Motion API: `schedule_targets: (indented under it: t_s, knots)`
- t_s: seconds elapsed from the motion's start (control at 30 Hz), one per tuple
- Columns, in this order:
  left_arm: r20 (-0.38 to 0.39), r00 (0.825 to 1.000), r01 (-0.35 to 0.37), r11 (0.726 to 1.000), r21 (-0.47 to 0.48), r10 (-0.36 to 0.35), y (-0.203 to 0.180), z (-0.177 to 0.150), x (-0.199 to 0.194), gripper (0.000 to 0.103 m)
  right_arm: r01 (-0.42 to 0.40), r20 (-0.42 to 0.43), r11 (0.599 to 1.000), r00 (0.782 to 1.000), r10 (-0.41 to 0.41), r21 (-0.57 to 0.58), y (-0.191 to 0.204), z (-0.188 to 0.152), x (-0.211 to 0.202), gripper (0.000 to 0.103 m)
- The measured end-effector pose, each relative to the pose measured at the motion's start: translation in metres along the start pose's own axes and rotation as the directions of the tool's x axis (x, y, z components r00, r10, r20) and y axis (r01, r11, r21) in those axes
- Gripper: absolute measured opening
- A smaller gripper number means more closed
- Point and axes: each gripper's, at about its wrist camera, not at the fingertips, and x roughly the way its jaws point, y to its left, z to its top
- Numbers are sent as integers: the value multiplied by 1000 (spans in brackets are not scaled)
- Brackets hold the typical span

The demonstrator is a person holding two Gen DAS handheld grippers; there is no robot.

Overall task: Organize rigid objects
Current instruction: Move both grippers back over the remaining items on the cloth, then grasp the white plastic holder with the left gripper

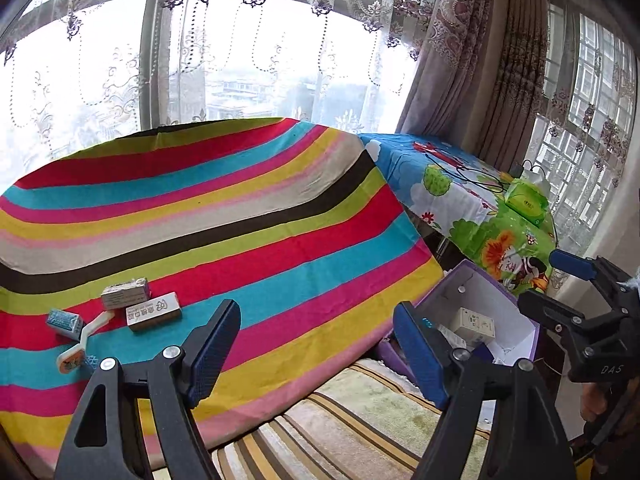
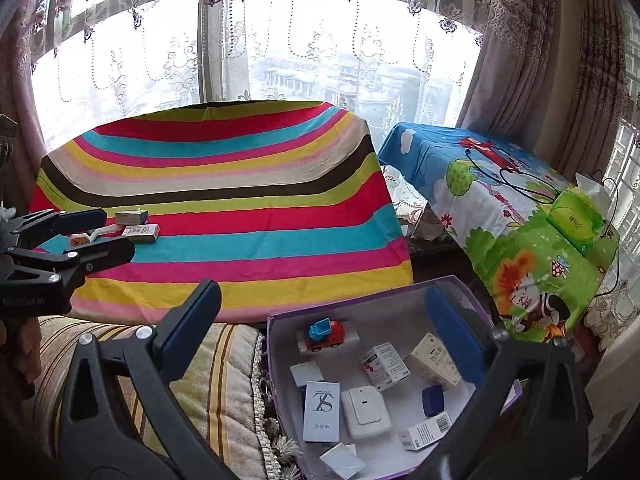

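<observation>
You held both the left hand-held gripper (image 1: 316, 354) and right hand-held gripper (image 2: 324, 334) wide and empty, box (image 2: 276, 344) near right, so you'd best sweep far left to the small cartons (image 1: 154, 311) on the striped desk (image 1: 280, 216).

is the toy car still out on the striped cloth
No, the toy car lies inside the purple box, among small cartons, not on the striped cloth.

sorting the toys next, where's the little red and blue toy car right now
In the right wrist view the toy car sits inside the purple box, at its far left corner, on a white packet, left of the small white cartons.
</observation>
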Motion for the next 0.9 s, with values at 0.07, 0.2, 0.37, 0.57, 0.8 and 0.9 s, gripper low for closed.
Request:
schedule_targets:
  t_s: [0.07, 0.2, 0.37, 0.57, 0.8, 0.9]
  knots:
    - [6, 999, -40, 999, -36, 40, 24, -2, 2, 72, -48, 4, 999, 999, 48, -11, 11, 4, 0, 102]
    - [8, 993, -114, 983, -140, 117, 80, -6, 5, 65, -57, 4, 997, 998, 57, -56, 37, 17, 5, 102]
    - [7, 970, -235, 939, -250, 244, 152, -11, -4, 64, -120, -29, 991, 993, 118, -63, 62, 33, 20, 102]
    - [-55, 944, -321, 870, -374, 324, 225, -39, -9, 60, -176, -96, 984, 981, 171, -41, 91, 52, 40, 102]
    - [-134, 944, -329, 867, -375, 301, 243, -59, 7, 54, -296, -163, 951, 946, 279, -88, 153, 76, 54, 102]
    - [-176, 941, -333, 879, -341, 288, 240, -64, 21, 52, -342, -181, 934, 930, 320, -103, 183, 84, 63, 102]
